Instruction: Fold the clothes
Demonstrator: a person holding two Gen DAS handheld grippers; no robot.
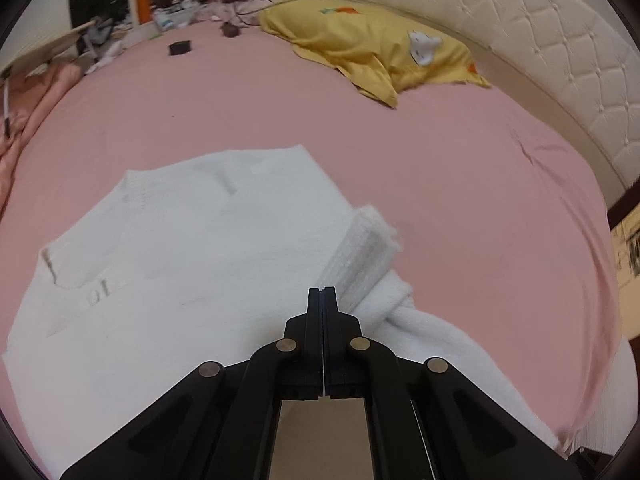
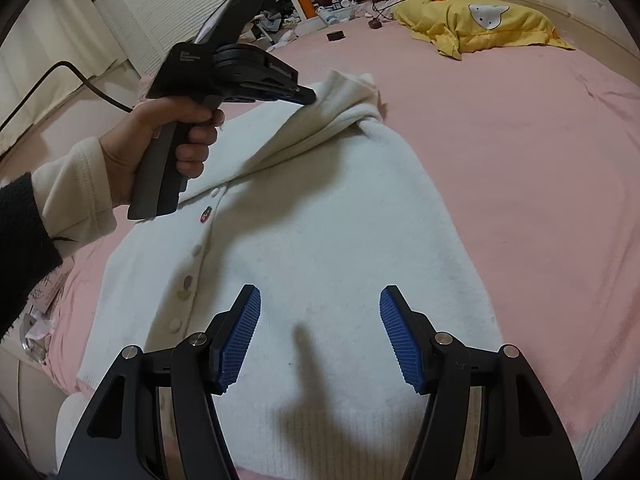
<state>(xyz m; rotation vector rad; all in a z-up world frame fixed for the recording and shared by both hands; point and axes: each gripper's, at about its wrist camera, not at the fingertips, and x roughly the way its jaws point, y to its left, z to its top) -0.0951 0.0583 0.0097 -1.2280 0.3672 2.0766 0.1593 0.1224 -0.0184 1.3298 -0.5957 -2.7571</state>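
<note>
While the white cardigan (image 2: pixel 304 264) lies spread on the pink bed (image 2: pixel 520 168), long axis running from bottom centre toward upper centre of the right wrist view, the left claw (image 2: pixel 308 98) is clenched on its sleeve (image 2: pixel 340 100) at upper centre, lifted. The right claw (image 2: pixel 320 332) hovers released above the hem, angled downward.

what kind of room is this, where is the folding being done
Most likely a bedroom: the white knitted cardigan lies on a bed with a pink sheet, a yellow pillow near a cream tufted headboard.
</note>
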